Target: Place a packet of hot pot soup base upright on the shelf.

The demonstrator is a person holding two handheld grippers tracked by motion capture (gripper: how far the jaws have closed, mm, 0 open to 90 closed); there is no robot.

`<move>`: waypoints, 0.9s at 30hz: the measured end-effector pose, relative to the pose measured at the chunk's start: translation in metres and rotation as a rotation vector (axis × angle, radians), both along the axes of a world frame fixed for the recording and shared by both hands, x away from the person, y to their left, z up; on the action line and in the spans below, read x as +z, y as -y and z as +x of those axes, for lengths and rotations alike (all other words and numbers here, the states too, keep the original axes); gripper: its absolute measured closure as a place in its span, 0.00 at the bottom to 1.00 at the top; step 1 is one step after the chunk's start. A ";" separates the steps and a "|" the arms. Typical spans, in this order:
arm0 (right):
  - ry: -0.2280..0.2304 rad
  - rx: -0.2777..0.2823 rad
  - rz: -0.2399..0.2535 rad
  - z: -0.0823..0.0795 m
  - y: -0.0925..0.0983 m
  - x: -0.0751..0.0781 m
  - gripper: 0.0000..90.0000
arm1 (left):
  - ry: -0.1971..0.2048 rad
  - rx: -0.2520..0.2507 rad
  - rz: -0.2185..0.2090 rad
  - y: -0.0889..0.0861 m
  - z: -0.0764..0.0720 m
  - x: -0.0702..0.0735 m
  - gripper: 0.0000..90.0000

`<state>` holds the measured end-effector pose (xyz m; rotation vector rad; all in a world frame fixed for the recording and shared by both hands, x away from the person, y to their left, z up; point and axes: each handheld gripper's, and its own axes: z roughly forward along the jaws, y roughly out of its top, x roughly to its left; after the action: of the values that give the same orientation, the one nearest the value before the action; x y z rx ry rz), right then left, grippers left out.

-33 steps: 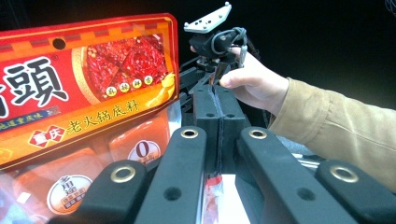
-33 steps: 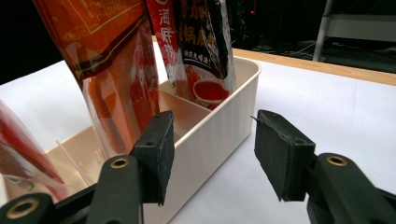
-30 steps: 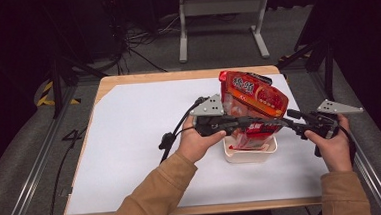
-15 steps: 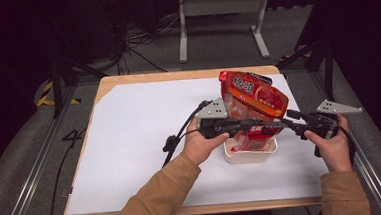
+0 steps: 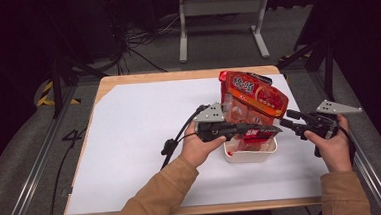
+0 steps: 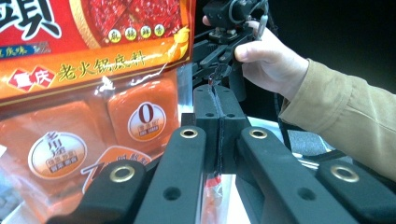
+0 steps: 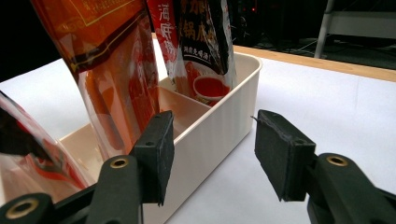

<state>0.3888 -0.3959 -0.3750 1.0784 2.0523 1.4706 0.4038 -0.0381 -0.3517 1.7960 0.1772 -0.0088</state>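
Limp, slippery sauce pouch (image 5: 252, 101) pinched at its thin side seam by left gripper (image 5: 272, 129) over the box (image 5: 251, 155); right gripper (image 5: 285, 119) spread.

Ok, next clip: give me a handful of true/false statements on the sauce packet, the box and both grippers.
1. The left gripper has its jaws shut on an edge of the red sauce packet. True.
2. The right gripper is clamped on the packet. False: its jaws stand open, astride the wall of the cream box.
3. The box sits on white paper covering the table. True.
4. The packet lies flat on the paper. False: it stands upright, its lower end in the box.
5. The box is divided into compartments. True.
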 end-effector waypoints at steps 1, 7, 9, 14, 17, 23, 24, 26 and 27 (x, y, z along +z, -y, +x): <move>0.000 0.000 0.000 0.000 0.000 0.000 0.53 | -0.007 0.002 -0.002 -0.001 0.000 -0.001 1.00; -0.003 -0.001 -0.005 0.000 -0.001 0.000 0.53 | -0.015 0.005 0.002 -0.006 0.001 -0.005 1.00; -0.002 -0.002 -0.006 0.000 0.000 0.000 0.53 | -0.022 0.002 0.006 -0.008 0.001 -0.006 1.00; 0.005 0.000 -0.008 0.000 -0.001 0.000 0.53 | -0.039 0.002 0.022 -0.011 0.002 -0.010 1.00; 0.002 0.001 -0.009 0.000 -0.001 0.000 0.53 | -0.046 0.002 0.025 -0.012 0.002 -0.012 0.99; 0.002 0.001 -0.013 0.001 -0.002 -0.001 0.53 | -0.065 0.018 0.035 -0.018 0.005 -0.016 0.99; 0.002 0.001 -0.013 0.001 -0.002 -0.001 0.53 | -0.066 0.021 0.039 -0.019 0.005 -0.017 0.99; 0.003 0.003 -0.014 0.001 -0.002 -0.001 0.53 | -0.069 0.024 0.041 -0.020 0.005 -0.018 0.99; 0.003 0.003 -0.014 0.001 -0.002 -0.001 0.53 | -0.071 0.028 0.045 -0.021 0.006 -0.018 0.99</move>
<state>0.3899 -0.3941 -0.3760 1.0672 2.0600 1.4561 0.4093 -0.0167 -0.3698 1.8396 0.2549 -0.0493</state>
